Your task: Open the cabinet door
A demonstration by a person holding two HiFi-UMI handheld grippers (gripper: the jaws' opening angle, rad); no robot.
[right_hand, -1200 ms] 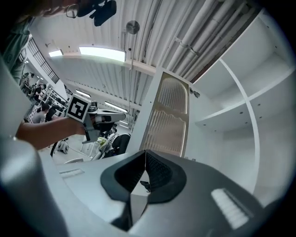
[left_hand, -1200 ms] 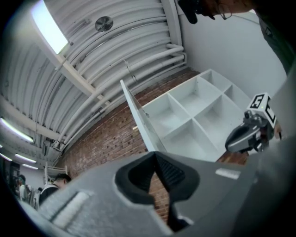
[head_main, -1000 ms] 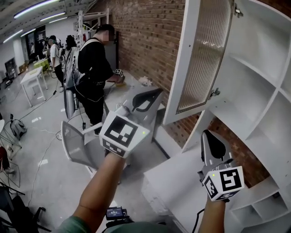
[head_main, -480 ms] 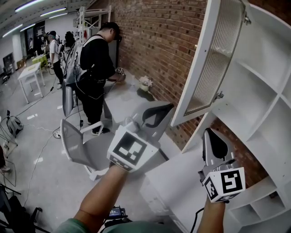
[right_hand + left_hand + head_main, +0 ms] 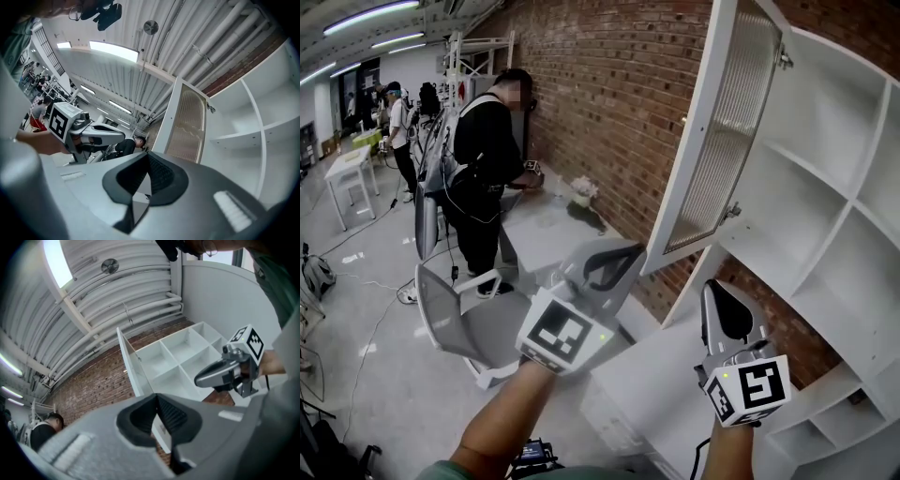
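- Left gripper [image 5: 609, 265]: clenched, empty; white-framed ribbed-glass cabinet door [image 5: 712, 131] up and to its right.
- Right gripper [image 5: 727, 314]: clenched, empty, door overhead.
- Hazard: lifting either gripper carelessly may knock the open door's lower edge.

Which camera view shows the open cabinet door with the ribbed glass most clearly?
The head view: the cabinet door stands open there, large, with most of its ribbed panel facing the camera. The right gripper view shows it smaller and partly hidden below. The left gripper view shows it nearly edge-on, so the panel cannot be seen.
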